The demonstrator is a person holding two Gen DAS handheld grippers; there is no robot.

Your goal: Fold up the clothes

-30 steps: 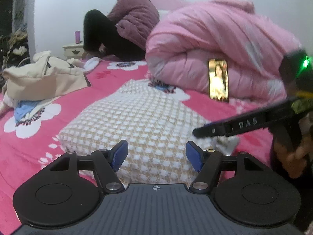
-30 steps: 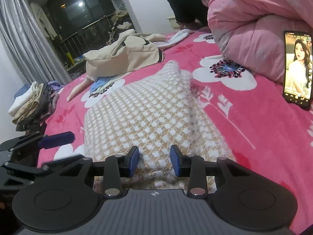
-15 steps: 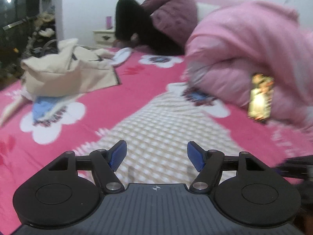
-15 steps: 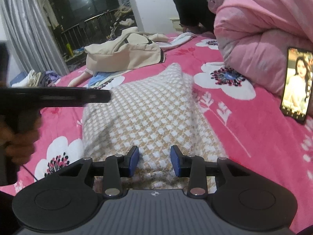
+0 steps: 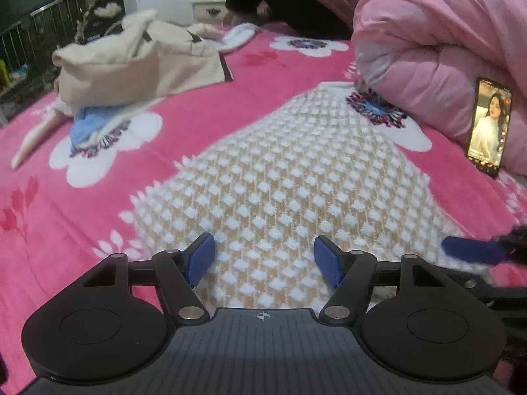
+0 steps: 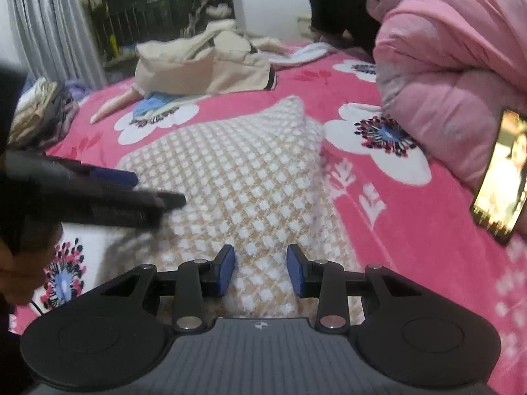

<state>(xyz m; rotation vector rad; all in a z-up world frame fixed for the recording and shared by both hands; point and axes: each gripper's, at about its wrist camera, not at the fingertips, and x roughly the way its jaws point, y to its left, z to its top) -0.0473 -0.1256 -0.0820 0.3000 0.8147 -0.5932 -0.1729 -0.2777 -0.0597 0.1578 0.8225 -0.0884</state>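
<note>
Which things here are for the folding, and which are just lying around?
For the folding: checked knit, left gripper, right gripper.

Just lying about: phone, pink quilt, beige coat, blue cloth, clothes pile off the bed's far edge.

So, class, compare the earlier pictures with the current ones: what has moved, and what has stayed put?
The left gripper swung leftward across the checked garment, toward its left edge. Neither it nor the right gripper took hold of anything or let go. Garment, phone and pink quilt stayed put.
</note>
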